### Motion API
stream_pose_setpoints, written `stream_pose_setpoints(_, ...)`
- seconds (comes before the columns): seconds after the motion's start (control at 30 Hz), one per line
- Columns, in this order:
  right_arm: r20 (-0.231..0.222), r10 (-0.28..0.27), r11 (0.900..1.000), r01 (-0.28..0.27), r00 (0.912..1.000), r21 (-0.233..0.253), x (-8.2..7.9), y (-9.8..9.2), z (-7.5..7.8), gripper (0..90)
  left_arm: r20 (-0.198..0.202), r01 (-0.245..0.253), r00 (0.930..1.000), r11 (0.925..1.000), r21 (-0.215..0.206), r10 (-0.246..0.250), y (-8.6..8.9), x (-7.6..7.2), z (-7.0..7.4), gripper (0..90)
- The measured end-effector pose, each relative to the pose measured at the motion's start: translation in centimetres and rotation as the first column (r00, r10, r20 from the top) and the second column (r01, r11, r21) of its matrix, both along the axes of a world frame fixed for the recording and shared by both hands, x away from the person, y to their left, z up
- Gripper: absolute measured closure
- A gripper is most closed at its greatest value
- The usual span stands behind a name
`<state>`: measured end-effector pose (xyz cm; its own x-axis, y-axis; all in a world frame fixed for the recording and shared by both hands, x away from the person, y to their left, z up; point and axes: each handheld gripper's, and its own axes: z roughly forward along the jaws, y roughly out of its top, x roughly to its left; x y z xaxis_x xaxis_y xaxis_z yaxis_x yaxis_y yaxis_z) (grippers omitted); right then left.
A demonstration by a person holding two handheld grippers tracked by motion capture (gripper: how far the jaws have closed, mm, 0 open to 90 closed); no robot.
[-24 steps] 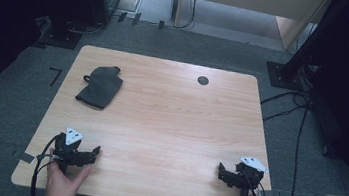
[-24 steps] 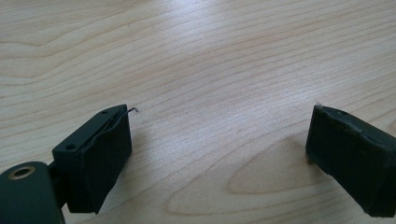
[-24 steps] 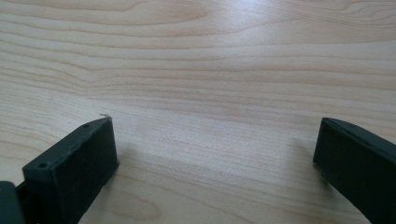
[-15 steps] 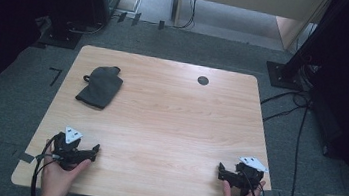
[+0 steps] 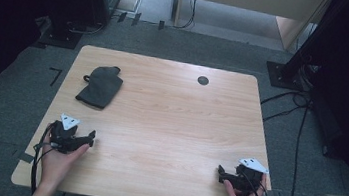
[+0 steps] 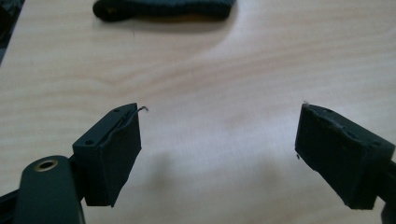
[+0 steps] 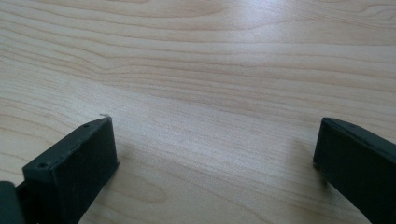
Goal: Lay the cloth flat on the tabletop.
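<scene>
high view: left gripper [image 5: 88, 137] and right gripper [image 5: 222, 175] rest at the table's [image 5: 169, 127] near corners; the glove [image 5: 100, 86] lies ahead of the left one, long axis running away, slightly right. left gripper view: jaws spread wide, empty, glove's edge [image 6: 163, 8] ahead. right gripper view: jaws spread, bare wood between.

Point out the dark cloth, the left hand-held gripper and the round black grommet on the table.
dark cloth [image 5: 100, 87]: high view, middle of its folded body.
left hand-held gripper [image 5: 91, 136]: high view, midway between its fingertips.
round black grommet [image 5: 203, 80]: high view, its centre.
</scene>
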<state>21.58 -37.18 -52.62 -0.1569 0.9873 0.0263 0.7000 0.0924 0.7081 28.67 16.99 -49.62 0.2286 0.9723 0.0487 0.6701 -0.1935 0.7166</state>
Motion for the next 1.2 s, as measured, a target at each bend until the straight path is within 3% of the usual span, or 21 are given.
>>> stream_pose_setpoints(0.07,0.0,-0.001,1.0,0.001,1.0,0.0,0.0,0.0,0.0,0.0,0.001,-0.007,1.0,0.9999,0.008,0.007,0.0,0.6,0.0,15.4)
stream_pose_setpoints(0.13,0.0,-0.003,1.0,0.003,1.0,-0.001,0.0,0.0,0.0,0.0,-0.007,-0.024,0.9997,0.9996,0.017,0.025,0.0,2.3,-0.4,18.3)
stream_pose_setpoints(0.3,0.0,-0.007,1.0,0.007,1.0,-0.001,-0.1,0.1,0.0,0.0,-0.025,-0.021,0.9995,0.9997,-0.009,0.021,-0.3,4.8,-0.7,22.8)
stream_pose_setpoints(0.4,0.001,-0.007,1.0,0.007,1.0,-0.001,-0.1,0.1,0.0,0.0,-0.022,-0.023,0.9995,0.9997,-0.001,0.023,-0.8,5.5,-0.8,23.9)
stream_pose_setpoints(0.57,0.002,-0.004,1.0,0.004,1.0,0.0,0.0,0.2,0.0,0.0,-0.003,-0.031,0.9995,0.9991,0.028,0.031,-1.9,6.7,-0.6,25.1)
stream_pose_setpoints(0.7,0.001,-0.001,1.0,0.001,1.0,-0.001,0.0,0.2,0.0,0.0,0.017,-0.027,0.9995,0.9962,0.083,0.026,-3.2,8.1,-0.7,30.5)
stream_pose_setpoints(0.83,0.001,-0.001,1.0,0.001,1.0,-0.001,0.0,0.2,0.0,0.0,0.026,-0.033,0.9992,0.9947,0.097,0.031,-3.5,9.1,-0.9,33.6)
stream_pose_setpoints(0.9,0.002,-0.002,1.0,0.002,1.0,-0.001,0.0,0.3,0.0,0.0,0.023,-0.033,0.9993,0.9928,0.115,0.031,-3.7,9.7,-1.0,40.5)
stream_pose_setpoints(0.93,0.003,0.002,1.0,-0.002,1.0,-0.003,0.1,0.3,0.0,0.0,0.02,-0.01,0.9998,0.9934,0.114,0.008,-3.9,10.1,-1.1,51.1)
stream_pose_setpoints(1.0,0.003,0.002,1.0,-0.002,1.0,-0.003,0.1,0.3,0.0,0.0,0.012,0.001,0.9999,0.9934,0.115,-0.002,-4.0,10.3,-1.1,63.3)
stream_pose_setpoints(1.03,0.003,0.002,1.0,-0.002,1.0,-0.003,0.1,0.3,0.0,0.0,0.004,0.013,0.9999,0.9947,0.102,-0.014,-4.1,10.4,-1.1,63.3)
stream_pose_setpoints(1.1,0.003,0.002,1.0,-0.002,1.0,-0.003,0.1,0.3,0.0,0.0,-0.009,0.045,0.999,0.9958,0.079,-0.045,-4.3,10.4,-1.0,80.0)
stream_pose_setpoints(1.13,0.003,0.003,1.0,-0.003,1.0,-0.003,0.1,0.3,0.0,0.0,-0.008,0.052,0.9986,0.9952,0.083,-0.052,-4.5,10.3,-1.0,83.4)
stream_pose_setpoints(1.2,0.002,0.004,1.0,-0.004,1.0,0.0,0.1,0.4,0.0,0.0,-0.017,0.101,0.9948,0.9937,0.048,-0.101,-5.1,9.9,-0.9,86.3)
